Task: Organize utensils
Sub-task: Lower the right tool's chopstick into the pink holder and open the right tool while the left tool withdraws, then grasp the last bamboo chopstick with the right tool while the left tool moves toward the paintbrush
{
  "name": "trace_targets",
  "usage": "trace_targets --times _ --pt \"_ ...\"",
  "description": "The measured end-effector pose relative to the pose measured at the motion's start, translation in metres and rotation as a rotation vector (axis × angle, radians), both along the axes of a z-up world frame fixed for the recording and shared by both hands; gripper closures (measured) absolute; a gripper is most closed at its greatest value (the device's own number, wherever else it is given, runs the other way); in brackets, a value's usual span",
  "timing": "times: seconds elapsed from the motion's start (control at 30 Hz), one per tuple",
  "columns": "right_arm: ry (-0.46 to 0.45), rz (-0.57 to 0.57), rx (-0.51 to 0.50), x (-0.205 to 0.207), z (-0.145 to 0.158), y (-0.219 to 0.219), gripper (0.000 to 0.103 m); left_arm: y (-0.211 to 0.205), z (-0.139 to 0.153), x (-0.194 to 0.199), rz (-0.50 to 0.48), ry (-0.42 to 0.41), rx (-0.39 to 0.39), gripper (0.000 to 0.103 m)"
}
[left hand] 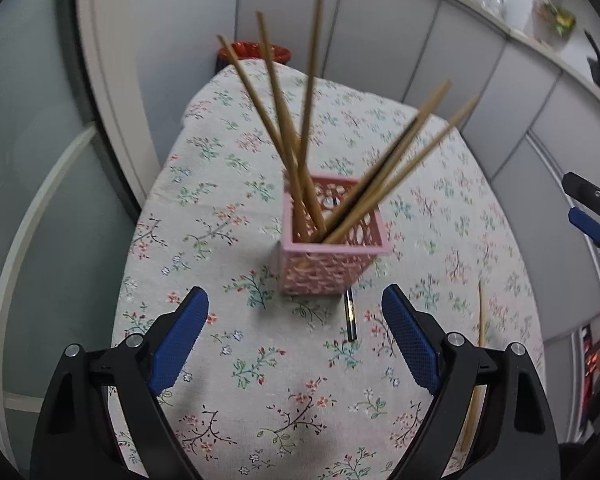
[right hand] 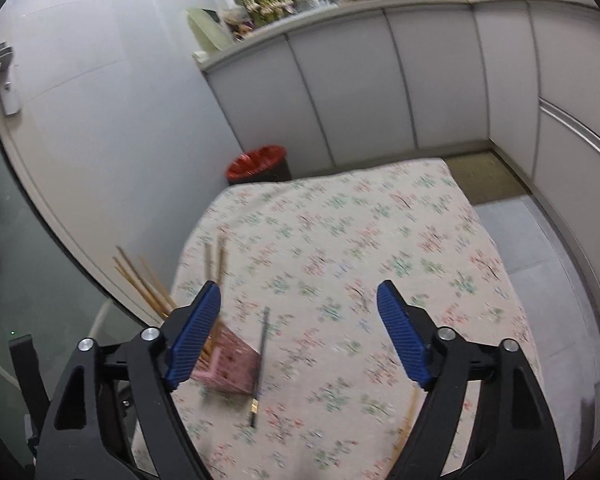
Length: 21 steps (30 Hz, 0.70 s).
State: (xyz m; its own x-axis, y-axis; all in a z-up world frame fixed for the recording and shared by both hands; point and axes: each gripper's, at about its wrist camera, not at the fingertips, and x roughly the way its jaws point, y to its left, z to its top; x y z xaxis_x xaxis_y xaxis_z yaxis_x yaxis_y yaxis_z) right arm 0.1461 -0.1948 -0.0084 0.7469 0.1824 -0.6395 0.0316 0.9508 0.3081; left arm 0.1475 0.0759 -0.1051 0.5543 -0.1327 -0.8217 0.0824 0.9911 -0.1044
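Observation:
A pink lattice holder (left hand: 327, 247) stands on the floral tablecloth (left hand: 260, 380) with several wooden chopsticks (left hand: 284, 120) leaning out of it. A dark chopstick (left hand: 350, 314) lies flat just in front of the holder. A wooden chopstick (left hand: 478, 364) lies at the right, partly behind my finger. My left gripper (left hand: 296, 340) is open and empty, in front of the holder. My right gripper (right hand: 300, 340) is open and empty above the table. In the right wrist view the holder (right hand: 232, 364) sits behind my left finger, beside the dark chopstick (right hand: 260, 364); the wooden chopstick (right hand: 408, 420) is at lower right.
A red bin (right hand: 258, 162) stands on the floor beyond the table's far edge. Grey cabinet panels (right hand: 380, 80) run along the back and right. A glass door (left hand: 40, 160) is at the left. The right gripper's tip (left hand: 588, 216) shows at the far right of the left wrist view.

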Motion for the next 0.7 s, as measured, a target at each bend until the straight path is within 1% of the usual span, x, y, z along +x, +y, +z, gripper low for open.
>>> trace_targets --times 0.07,0.13,0.27,0.4,0.47,0.5,0.53,0.57,0.67,0.7 --pt "0.057 -0.018 -0.021 0.0 -0.013 -0.008 0.022 -0.011 -0.006 -0.001 -0.035 0.017 0.039 0.017" --pt "0.128 -0.02 -0.067 0.003 -0.028 -0.013 0.02 -0.019 -0.012 -0.001 -0.053 0.027 0.067 0.017" --pt "0.254 -0.002 -0.156 0.005 -0.061 -0.017 0.019 -0.028 -0.021 -0.001 -0.076 0.051 0.092 0.017" --pt "0.376 0.015 -0.153 0.008 -0.097 -0.024 0.02 -0.037 -0.027 -0.001 -0.095 0.061 0.117 0.017" --pt "0.432 0.013 -0.138 0.011 -0.116 -0.031 0.023 -0.041 -0.029 0.0 -0.099 0.067 0.124 0.017" --pt "0.454 0.013 -0.138 0.012 -0.122 -0.032 0.029 -0.043 -0.03 0.0 -0.101 0.071 0.128 0.017" --pt "0.487 0.017 -0.141 0.014 -0.13 -0.033 0.038 -0.045 -0.031 0.0 -0.104 0.073 0.134 0.017" --pt "0.504 0.018 -0.138 0.015 -0.134 -0.034 0.041 -0.047 -0.032 0.001 -0.108 0.076 0.139 0.017" --pt "0.542 0.021 -0.125 0.018 -0.145 -0.035 0.043 -0.052 -0.034 0.0 -0.117 0.079 0.152 0.017" --pt "0.553 0.024 -0.123 0.02 -0.148 -0.035 0.045 -0.053 -0.035 0.0 -0.12 0.08 0.154 0.017"
